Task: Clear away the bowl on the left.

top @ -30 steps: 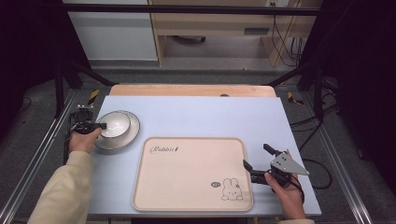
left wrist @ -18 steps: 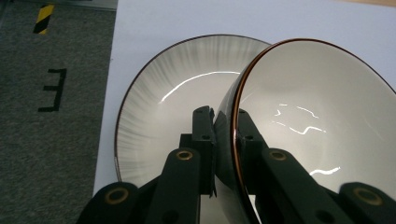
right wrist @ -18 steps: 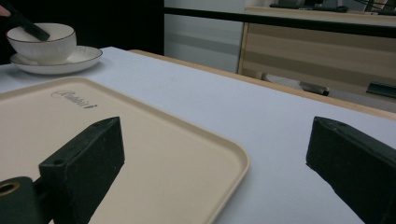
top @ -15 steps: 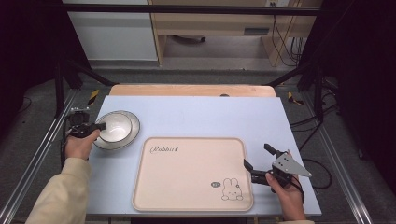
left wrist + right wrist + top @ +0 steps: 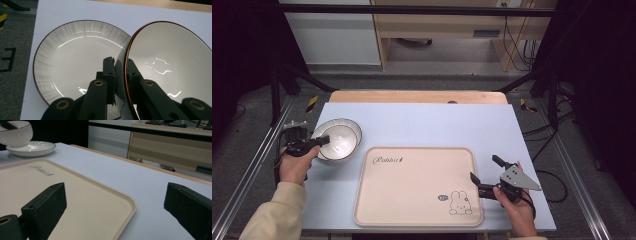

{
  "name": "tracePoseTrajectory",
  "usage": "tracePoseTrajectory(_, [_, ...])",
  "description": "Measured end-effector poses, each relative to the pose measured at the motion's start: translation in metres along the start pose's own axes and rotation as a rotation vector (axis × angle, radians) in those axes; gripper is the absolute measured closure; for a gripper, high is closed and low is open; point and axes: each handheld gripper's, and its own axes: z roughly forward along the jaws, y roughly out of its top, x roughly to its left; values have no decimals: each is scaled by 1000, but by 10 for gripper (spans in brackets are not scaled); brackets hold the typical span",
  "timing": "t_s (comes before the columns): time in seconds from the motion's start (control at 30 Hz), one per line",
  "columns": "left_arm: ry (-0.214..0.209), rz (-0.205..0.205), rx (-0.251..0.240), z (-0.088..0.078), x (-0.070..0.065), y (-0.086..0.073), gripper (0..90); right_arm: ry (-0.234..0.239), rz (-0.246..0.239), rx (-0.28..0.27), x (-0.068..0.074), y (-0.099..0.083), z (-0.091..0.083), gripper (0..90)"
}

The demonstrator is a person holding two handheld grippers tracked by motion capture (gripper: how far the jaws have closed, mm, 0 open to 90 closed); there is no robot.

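A white bowl (image 5: pixel 336 143) with a thin brown rim hangs tilted over a white ribbed plate (image 5: pixel 355 128) at the table's left. My left gripper (image 5: pixel 322 140) is shut on the bowl's near rim. In the left gripper view the rim runs between the two black jaws, with the bowl (image 5: pixel 170 65) at right and the plate (image 5: pixel 75 57) below at left, under the left gripper (image 5: pixel 120 62). My right gripper (image 5: pixel 483 168) stands open at the right edge of the beige rabbit tray (image 5: pixel 412 185), nothing between its jaws. The right gripper (image 5: pixel 116 195) view has the tray (image 5: pixel 50 185) ahead, the bowl (image 5: pixel 16 132) above the plate (image 5: pixel 37 146).
The pale blue table top (image 5: pixel 437 125) lies bare behind the tray. A wooden strip (image 5: pixel 412 96) runs along its far edge. Metal frame rails (image 5: pixel 257 160) flank the table on both sides.
The left gripper has lifted the bowl off the plate and drawn it slightly toward the near left, so more of the plate shows behind it. The right hand has stayed put.
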Motion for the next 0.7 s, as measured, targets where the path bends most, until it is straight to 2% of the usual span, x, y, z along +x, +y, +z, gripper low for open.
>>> tracePoseTrajectory(0.17, [-24,20,3,2,-12,1,817,-2,6,-2,-1,0,0,46])
tracePoseTrajectory(0.33, [-52,57,12,7,-28,-1,817,-1,5,0,-1,0,0,46])
tracePoseTrajectory(0.57, [-109,54,21,14,-44,-5,818,-8,9,-1,-1,0,-1,47])
tracePoseTrajectory(0.7, [-128,88,24,15,-59,-6,817,-8,8,-3,-1,0,-1,47])
